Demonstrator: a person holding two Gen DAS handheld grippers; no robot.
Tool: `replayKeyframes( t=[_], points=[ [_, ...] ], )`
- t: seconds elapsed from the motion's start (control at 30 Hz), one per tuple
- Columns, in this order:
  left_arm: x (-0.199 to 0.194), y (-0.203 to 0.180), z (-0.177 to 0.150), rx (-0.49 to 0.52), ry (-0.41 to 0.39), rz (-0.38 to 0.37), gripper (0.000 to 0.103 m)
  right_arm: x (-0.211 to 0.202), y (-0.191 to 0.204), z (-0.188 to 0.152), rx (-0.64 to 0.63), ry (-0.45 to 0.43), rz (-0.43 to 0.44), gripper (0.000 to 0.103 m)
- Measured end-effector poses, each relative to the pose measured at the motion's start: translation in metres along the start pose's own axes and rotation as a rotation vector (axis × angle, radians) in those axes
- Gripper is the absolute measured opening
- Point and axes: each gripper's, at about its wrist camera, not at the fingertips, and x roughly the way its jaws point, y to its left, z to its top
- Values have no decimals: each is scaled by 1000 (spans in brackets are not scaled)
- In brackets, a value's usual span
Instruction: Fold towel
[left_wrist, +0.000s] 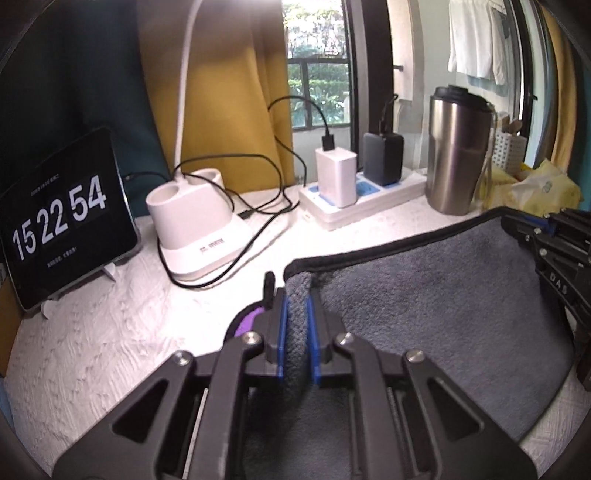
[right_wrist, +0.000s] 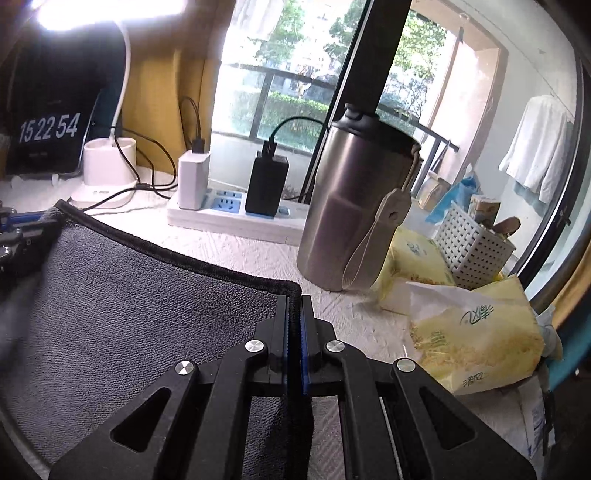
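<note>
- The towel (left_wrist: 436, 306) is grey with a black hem and is spread on the white bench (left_wrist: 110, 332), its far hem running left to right between the two grippers; that far edge is the long line that shows, and the near part is cut off by the picture edges.
- The left gripper (left_wrist: 296, 295) is clamped on the towel's far left corner: a thick bunch of cloth fills the narrow gap between its blue pads (left_wrist: 282, 332), and the corner stands a little above the bench.
- The right gripper (right_wrist: 294, 306) is closed to a thin slit on the far right corner, with the black hem pinched between its pads (right_wrist: 303, 343).
- In the left view the right gripper shows at the right edge, on the far hem; in the right view the left one shows at the left edge, likewise on the hem.
- A steel tumbler (right_wrist: 351, 206) with a black lid on stands upright just beyond the right corner, apart from the towel; what it holds cannot be seen.
- Right of the tumbler, a white perforated basket (right_wrist: 469, 251) holds upright items, too small to tell, and yellow tissue packs (right_wrist: 476, 332) lie in front of it.
- Far behind the towel, a power strip (left_wrist: 362, 199) carries a white charger (left_wrist: 336, 177) and a black one (left_wrist: 382, 158).
- Further left stands a white lamp base (left_wrist: 195, 225) with two open round wells, and a tablet (left_wrist: 62, 221) reading 15 22 54.
</note>
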Motion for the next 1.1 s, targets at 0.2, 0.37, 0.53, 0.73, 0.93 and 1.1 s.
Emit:
replayKeyframes(
  t=[0.2,0.37,0.53,0.73,0.93,1.1],
  points=[
    [26,-8,-1,43,127,42,13,20,7,1,-32,94,2,6],
    [34,-8,-3,45,166,68,23,31,7,-1,-35,150,12,6],
    [36,-4,-3,35,169,106,40,46,8,-3,-34,213,23,6],
    [41,10,-3,-22,190,104,61,50,9,-4,-32,236,21,7],
    [41,18,-4,-47,204,96,69,49,5,-4,-18,241,14,18],
    [33,25,-5,-61,203,99,72,48,-4,-4,29,233,13,34]
  ],
)
